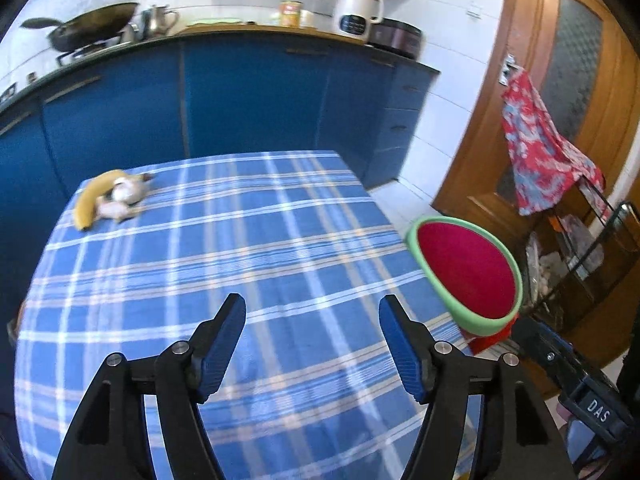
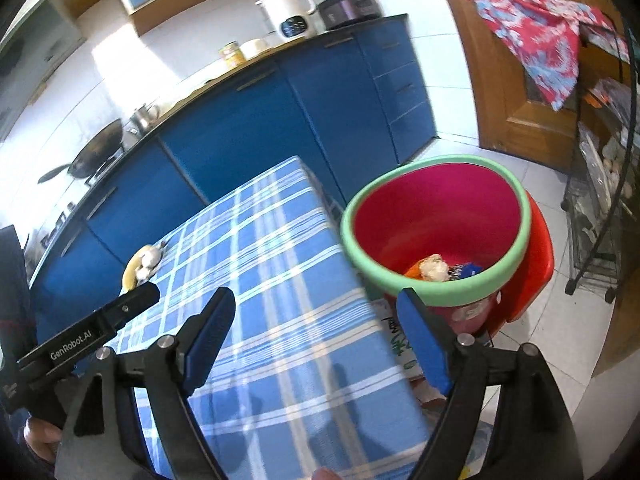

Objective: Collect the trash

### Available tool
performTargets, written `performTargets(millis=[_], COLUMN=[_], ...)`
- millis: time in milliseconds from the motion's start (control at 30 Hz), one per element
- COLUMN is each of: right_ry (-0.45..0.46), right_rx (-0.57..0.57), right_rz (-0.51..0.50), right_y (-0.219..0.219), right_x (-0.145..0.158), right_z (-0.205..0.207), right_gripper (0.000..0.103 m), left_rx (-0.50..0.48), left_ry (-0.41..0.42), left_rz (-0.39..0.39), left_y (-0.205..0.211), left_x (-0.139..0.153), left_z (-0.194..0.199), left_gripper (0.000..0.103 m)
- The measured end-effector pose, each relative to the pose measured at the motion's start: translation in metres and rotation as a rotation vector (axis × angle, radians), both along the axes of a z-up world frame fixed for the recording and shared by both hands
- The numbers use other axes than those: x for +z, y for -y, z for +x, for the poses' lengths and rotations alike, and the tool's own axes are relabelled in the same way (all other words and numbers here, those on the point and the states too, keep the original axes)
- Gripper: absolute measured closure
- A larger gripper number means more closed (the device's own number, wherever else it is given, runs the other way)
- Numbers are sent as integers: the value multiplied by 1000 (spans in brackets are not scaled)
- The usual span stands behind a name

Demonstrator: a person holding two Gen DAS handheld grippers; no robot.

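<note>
A banana (image 1: 90,196) and crumpled pale scraps (image 1: 120,200) lie at the far left corner of the blue checked tablecloth (image 1: 248,248). Beside the table's right edge stands a red bin with a green rim (image 2: 440,232); it holds a crumpled wad (image 2: 434,268) and bits of orange and blue trash. My left gripper (image 1: 312,312) hovers open over the cloth with nothing between its blue pads. My right gripper (image 2: 316,308) is open too, empty, over the table's right edge next to the bin. The bin (image 1: 468,276) also shows in the left wrist view, and the banana (image 2: 138,268) in the right.
Blue kitchen cabinets (image 1: 240,92) run behind the table, with a wok (image 1: 92,24), a white kettle (image 1: 356,8) and a dark cooker (image 1: 396,36) on the counter. A wooden door (image 1: 520,92) with a red patterned cloth (image 1: 548,152) and a black wire rack (image 2: 600,216) stand at the right.
</note>
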State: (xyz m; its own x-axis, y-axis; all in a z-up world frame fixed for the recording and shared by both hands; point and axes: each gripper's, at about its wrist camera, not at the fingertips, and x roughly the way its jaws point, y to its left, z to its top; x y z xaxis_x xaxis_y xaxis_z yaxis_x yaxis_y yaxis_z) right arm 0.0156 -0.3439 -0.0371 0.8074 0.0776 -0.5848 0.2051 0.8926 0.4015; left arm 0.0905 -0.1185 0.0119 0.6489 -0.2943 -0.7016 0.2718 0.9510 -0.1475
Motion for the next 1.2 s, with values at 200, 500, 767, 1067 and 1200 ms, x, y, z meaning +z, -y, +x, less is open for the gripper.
performTargets(millis=[200,500,767,1067,1200], right_ry=[17,31,44,39,36], right_rx=[47,65,78,78,80], right_rz=[-36,-86,-124,-122,-122], right_y=[-29,-55,-70,-74,-75], right_x=[7,18,25,25,25], right_z=[-8,-21,-33,-37,-37], right_gripper=[16,14,12,12,12], left_rx=[60,156,204,232,239], left_ry=[17,51,79,108,114], left_rz=[30,47,40,34,34], left_y=[-26,-58,-75,-85,-87], left_x=[7,13,20,26,27], left_z=[-18,-38,-54,-63,-63], left_gripper=[32,30,28,28,28])
